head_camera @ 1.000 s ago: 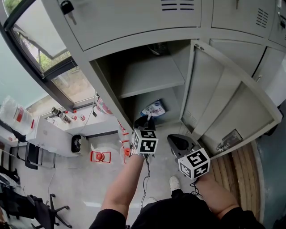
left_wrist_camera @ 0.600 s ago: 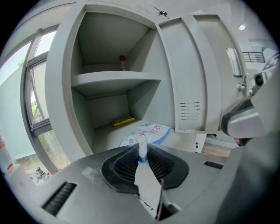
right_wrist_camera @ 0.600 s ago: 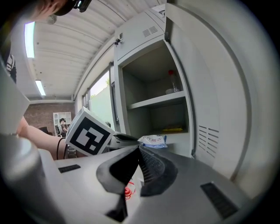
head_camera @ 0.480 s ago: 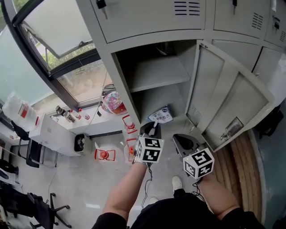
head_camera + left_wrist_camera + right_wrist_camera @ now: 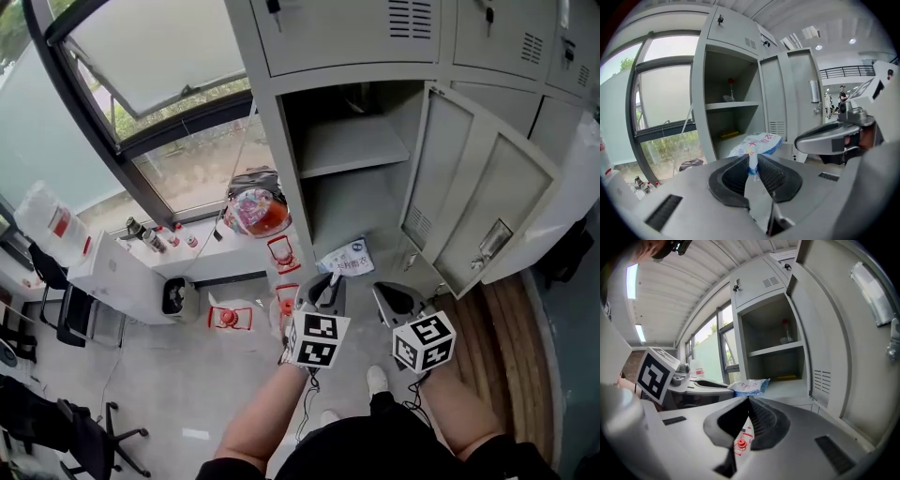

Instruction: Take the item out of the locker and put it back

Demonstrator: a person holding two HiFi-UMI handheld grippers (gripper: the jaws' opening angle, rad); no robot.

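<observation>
The left gripper [image 5: 326, 281] has its jaws clamped on one edge of a white-and-blue crinkled plastic packet [image 5: 347, 258]. The packet is at the centre of the head view, just in front of the open grey metal locker [image 5: 361, 202]. The right gripper [image 5: 394, 298], just right of centre, has its jaws together with nothing between them.

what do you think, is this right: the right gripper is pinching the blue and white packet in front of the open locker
No: the left gripper is pinching the blue and white packet in front of the open locker; the left gripper view shows it between those jaws. The right gripper is shut on nothing.
</observation>
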